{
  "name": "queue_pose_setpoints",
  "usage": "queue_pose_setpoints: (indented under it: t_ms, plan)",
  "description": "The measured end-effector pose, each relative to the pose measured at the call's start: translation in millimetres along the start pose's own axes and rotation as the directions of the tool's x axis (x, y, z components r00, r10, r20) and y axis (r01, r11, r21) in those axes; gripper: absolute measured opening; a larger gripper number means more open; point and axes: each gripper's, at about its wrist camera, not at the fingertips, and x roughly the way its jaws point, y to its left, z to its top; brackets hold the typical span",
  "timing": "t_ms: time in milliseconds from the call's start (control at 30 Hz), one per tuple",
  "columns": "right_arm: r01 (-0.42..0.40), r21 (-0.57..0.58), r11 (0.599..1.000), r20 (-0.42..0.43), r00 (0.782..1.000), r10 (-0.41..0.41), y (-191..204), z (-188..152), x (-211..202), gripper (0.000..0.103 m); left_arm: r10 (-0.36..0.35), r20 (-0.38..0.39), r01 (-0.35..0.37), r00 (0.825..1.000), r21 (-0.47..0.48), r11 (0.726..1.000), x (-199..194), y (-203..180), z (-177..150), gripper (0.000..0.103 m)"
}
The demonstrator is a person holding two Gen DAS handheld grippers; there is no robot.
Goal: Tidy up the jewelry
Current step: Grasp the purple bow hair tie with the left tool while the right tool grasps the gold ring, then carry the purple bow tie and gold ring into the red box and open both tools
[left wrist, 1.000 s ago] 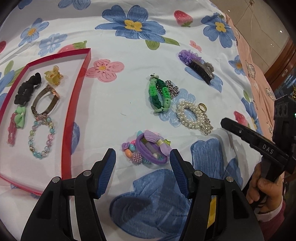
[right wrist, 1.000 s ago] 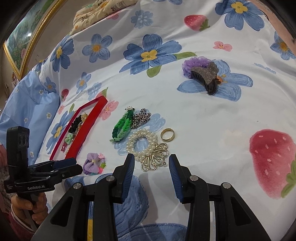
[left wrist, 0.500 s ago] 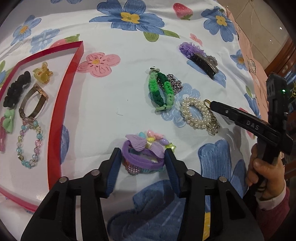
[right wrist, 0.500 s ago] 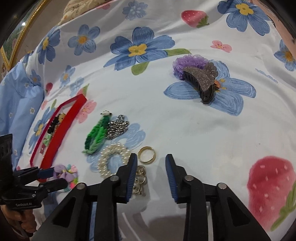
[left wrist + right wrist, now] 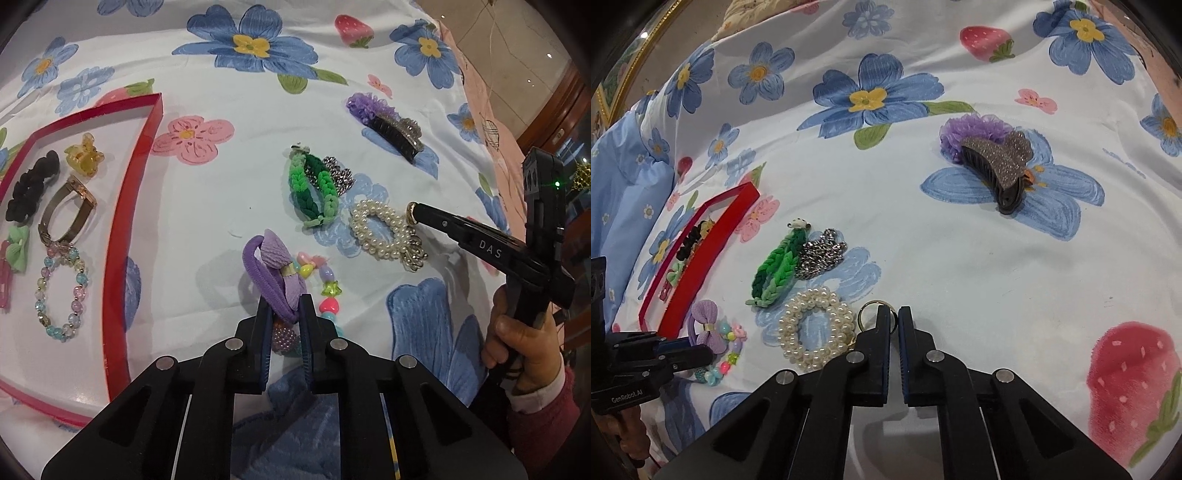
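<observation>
**Both grippers now pinching: purple tie in the left, gold ring in the right**

My left gripper is pressed together on the purple hair tie, whose bow stands up just ahead of the fingertips. A second ago these fingers were spread wide on either side of it; half a second ago they were narrowing around it; now the band is squeezed between the pads. The string of coloured beads lies just to the right of the gripper, touching or tangled with the tie; I cannot tell which, so I judge it may drag along when I lift.

My right gripper has closed too. Its fingers were spread over the pearl bracelet a second ago, then slid right, and now they are pinching the near edge of the gold ring, which sits at the fingertips with the pearls just to the left.

Both pieces are secured, so the grasp step looks finished. The red tray, far to the left of my left gripper, already holds several pieces. The green braided band, the silver chain touching it, and the glitter hair claw remain on the bedsheet ahead, still to be sorted.
</observation>
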Motion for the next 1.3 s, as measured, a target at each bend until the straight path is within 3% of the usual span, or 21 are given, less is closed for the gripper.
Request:
queue_pose_setpoints:
  t_ms: [533,1000,1067,1167,1233,1300]
  plan:
    - [-0.160,-0.028,0.987,0.024,0.987,0.161,53,-2,-26,0.004,-0.021,0.081,0.026,0.997,-0.062,0.998,-44,24,-9,0.012]
    - [-0.208,-0.068,0.976,-0.001,0.978,0.208,82,-15,-28,0.004,0.012,0.028,-0.009,1.000,-0.098,0.995,-33,48,-24,0.014]
    - [-0.211,-0.068,0.975,-0.001,0.977,0.211,83,-15,-29,0.004,0.014,0.023,-0.012,1.000,-0.108,0.994,-31,51,-23,0.023]
    - [-0.211,-0.069,0.975,0.001,0.977,0.211,84,-15,-29,0.004,0.009,0.017,-0.007,1.000,-0.122,0.993,-27,55,-21,0.024]
    - [-0.211,-0.069,0.975,0.001,0.977,0.212,84,-16,-30,0.004,0.010,0.026,-0.007,1.000,-0.111,0.994,-27,55,-20,0.024]
    - [-0.212,-0.069,0.975,-0.002,0.977,0.213,85,-16,-29,0.004,0.008,0.030,-0.005,1.000,-0.094,0.996,-26,53,-19,0.005]
